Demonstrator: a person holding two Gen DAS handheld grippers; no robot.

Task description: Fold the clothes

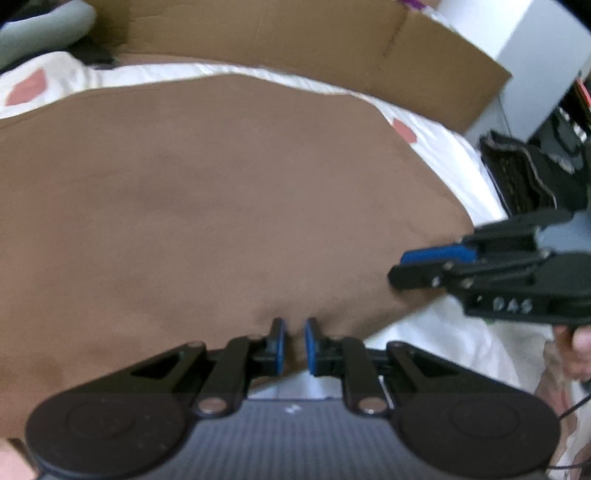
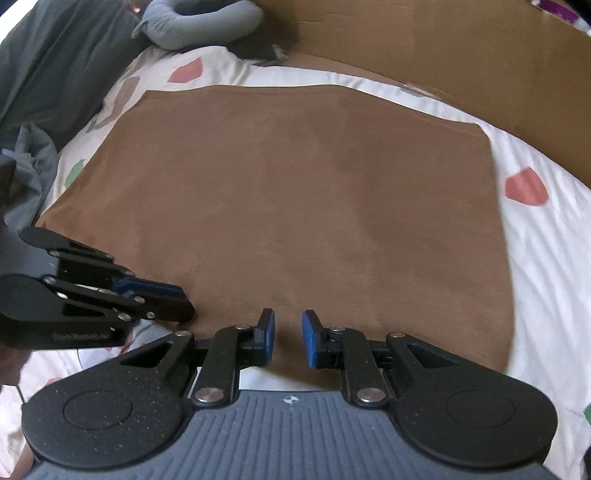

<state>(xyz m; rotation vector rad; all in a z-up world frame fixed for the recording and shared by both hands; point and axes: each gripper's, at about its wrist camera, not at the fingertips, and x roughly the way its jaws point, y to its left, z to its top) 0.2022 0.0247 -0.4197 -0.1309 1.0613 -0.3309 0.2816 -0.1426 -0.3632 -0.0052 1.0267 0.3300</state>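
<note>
A brown garment (image 1: 221,203) (image 2: 295,203) lies flat and smooth on a white bedsheet (image 1: 443,155) (image 2: 546,258) with coloured patches. My left gripper (image 1: 293,325) sits at the garment's near edge, its blue pads almost together with brown cloth pinched in the narrow gap. The right wrist view shows it from the side (image 2: 186,302) at the near left corner. My right gripper (image 2: 288,317) is also at the near edge, further right. Its pads stand a little wider, with brown cloth filling the gap. In the left wrist view it (image 1: 397,269) reaches in over the near right corner.
A cardboard sheet (image 1: 295,33) (image 2: 443,48) stands along the bed's far side. A grey cushion (image 2: 199,26) and dark bedding (image 2: 55,66) lie at the far left. A white cabinet (image 1: 535,55) and a dark bag (image 1: 517,173) sit off the bed's right. A hand (image 1: 580,347) holds the right gripper.
</note>
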